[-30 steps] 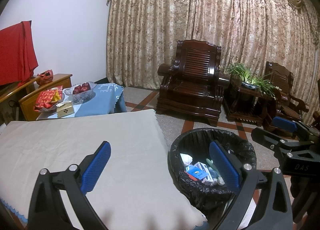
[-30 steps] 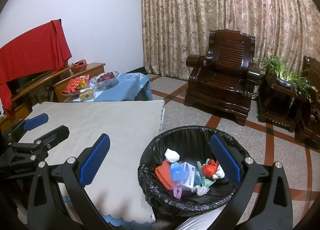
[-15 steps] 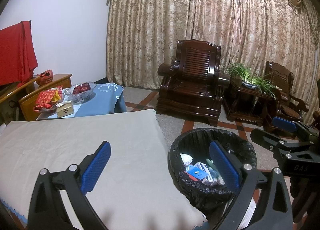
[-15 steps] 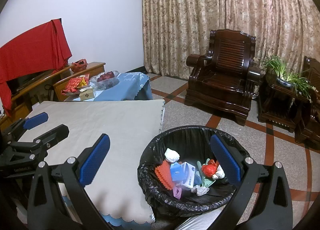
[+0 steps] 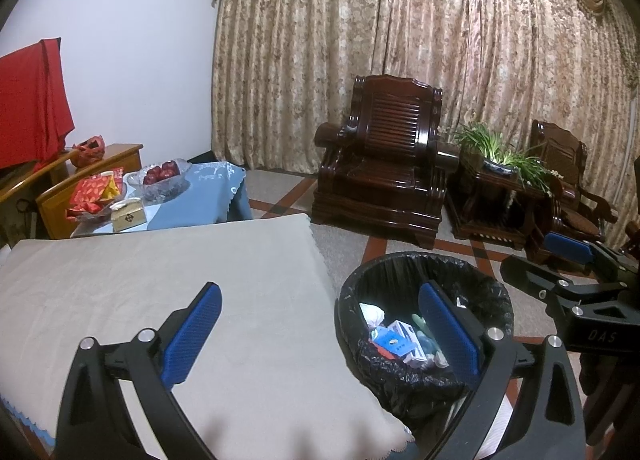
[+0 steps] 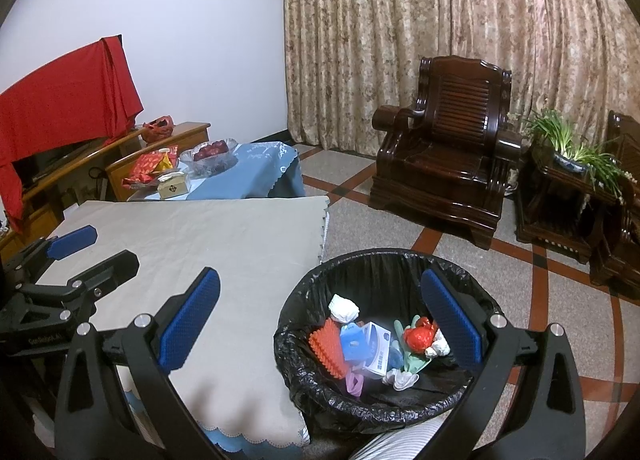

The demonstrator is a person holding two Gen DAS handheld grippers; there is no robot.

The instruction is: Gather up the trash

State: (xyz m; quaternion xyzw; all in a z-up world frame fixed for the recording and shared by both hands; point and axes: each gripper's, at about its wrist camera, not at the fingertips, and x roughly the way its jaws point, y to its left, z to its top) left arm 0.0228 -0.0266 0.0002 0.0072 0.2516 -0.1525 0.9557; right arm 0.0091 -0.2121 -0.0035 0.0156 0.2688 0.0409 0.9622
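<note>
In the left wrist view, the left gripper (image 5: 320,324) hangs with its blue-padded fingers (image 5: 192,334) spread wide and nothing between them, one pad over the beige cloth-covered table (image 5: 160,272) and the other over the trash bin (image 5: 424,324). The bin, lined with a black bag, stands on the floor just beside the table's right edge, and the trash (image 5: 394,340) lies inside it: a white crumpled wad, a blue-and-white box and some pale green pieces. At the far right the right gripper (image 5: 560,260) reaches in, its two fingers parted and empty. Beyond the table a lower table under a blue cloth (image 5: 212,196) carries a glass bowl of red fruit (image 5: 162,178) and a small gold box (image 5: 128,214); a dark wooden armchair (image 5: 384,180) and a potted plant (image 5: 500,148) stand before the patterned curtain (image 5: 400,40). In the right wrist view, the right gripper (image 6: 320,324) is likewise released, empty, one finger over the table (image 6: 200,236) and the other over the bin (image 6: 384,404). The trash (image 6: 372,344) is plainer here: a white wad, an orange ridged piece, a blue packet, a white box, a red crumpled wrapper and a pale green glove-like item. The left gripper (image 6: 84,256) shows at the left, over the table, fingers apart.
</note>
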